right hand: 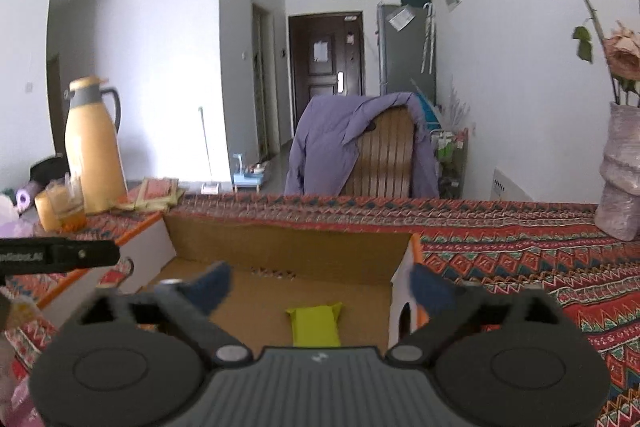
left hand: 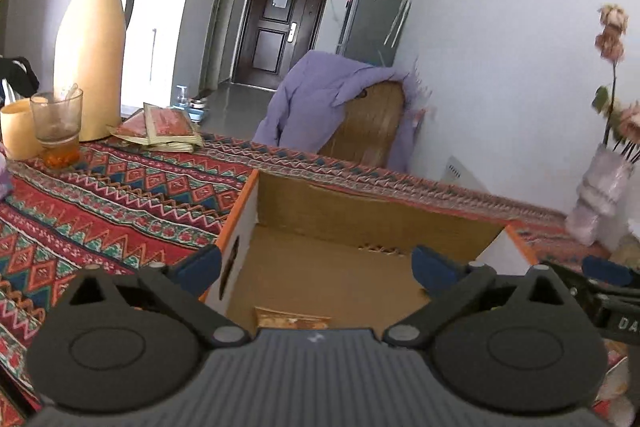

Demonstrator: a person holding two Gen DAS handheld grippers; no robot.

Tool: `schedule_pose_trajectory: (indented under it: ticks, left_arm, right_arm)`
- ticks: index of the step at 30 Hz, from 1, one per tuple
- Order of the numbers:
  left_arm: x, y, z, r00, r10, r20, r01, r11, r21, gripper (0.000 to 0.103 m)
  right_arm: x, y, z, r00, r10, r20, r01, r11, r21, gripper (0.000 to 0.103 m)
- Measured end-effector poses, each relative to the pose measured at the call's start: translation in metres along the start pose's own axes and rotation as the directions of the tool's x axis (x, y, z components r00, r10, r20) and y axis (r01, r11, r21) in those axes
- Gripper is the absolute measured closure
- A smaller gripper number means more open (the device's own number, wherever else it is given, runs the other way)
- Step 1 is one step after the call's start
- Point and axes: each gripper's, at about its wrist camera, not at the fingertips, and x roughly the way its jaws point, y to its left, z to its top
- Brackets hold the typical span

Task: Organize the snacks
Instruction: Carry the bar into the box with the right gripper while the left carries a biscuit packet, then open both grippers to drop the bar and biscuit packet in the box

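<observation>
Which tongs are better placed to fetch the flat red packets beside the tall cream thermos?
Left, probably. The flat red packets lie toward the left tongs' side of the open cardboard box; the right tongs hang open over its opposite end.

The worktop (left hand: 132, 187) is covered by a woven cloth in red, teal and white zigzag bands, and an open cardboard box (left hand: 362, 211) with white outer walls and orange edges sits on it near the front. Toward the far left corner stand a tall cream thermos jug (left hand: 94, 59) with a grey collar, a glass tumbler (left hand: 56, 125) with amber liquid just in front of it, and a cream cup (left hand: 16, 129) beside the glass. Flat red-patterned packets (left hand: 166, 129) lie just right of the jug, and a pale ribbed vase (right hand: 622, 175) of dried roses stands well apart at the right.
</observation>
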Motion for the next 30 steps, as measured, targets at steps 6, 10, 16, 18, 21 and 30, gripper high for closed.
schedule_pose_trajectory:
  ticks: [6,10,16,18,21,30]
  left_arm:
    - [-0.005,-0.001,-0.002,1.0,0.005,0.021,-0.005,1.0,-0.01,0.0]
    - [-0.011,-0.003,-0.001,1.0,0.014,0.027,-0.014,1.0,-0.011,0.0]
    - [-0.034,-0.01,0.007,0.998,0.012,0.06,-0.011,1.0,-0.011,0.0]
    - [-0.043,-0.011,0.009,0.998,0.0,0.058,0.001,1.0,-0.013,0.0]
    - [-0.057,-0.013,0.009,0.998,-0.008,0.061,0.008,1.0,-0.005,0.0]
    - [-0.098,-0.01,-0.01,0.999,-0.011,0.049,0.009,0.999,0.045,0.0]
  right_arm:
    - [-0.009,-0.008,0.0,0.999,0.003,0.032,-0.004,0.999,0.039,0.0]
    - [-0.018,-0.008,0.001,0.999,0.003,0.054,-0.005,0.999,0.037,0.0]
    - [-0.036,0.002,0.009,0.997,0.007,0.081,-0.007,1.0,0.005,0.0]
    - [-0.042,0.006,0.012,0.997,-0.008,0.078,0.008,1.0,0.001,0.0]
    - [-0.055,0.009,0.014,0.997,-0.014,0.079,0.014,1.0,-0.005,0.0]
    - [-0.097,0.02,-0.001,0.997,-0.037,0.068,0.04,0.998,-0.047,0.0]
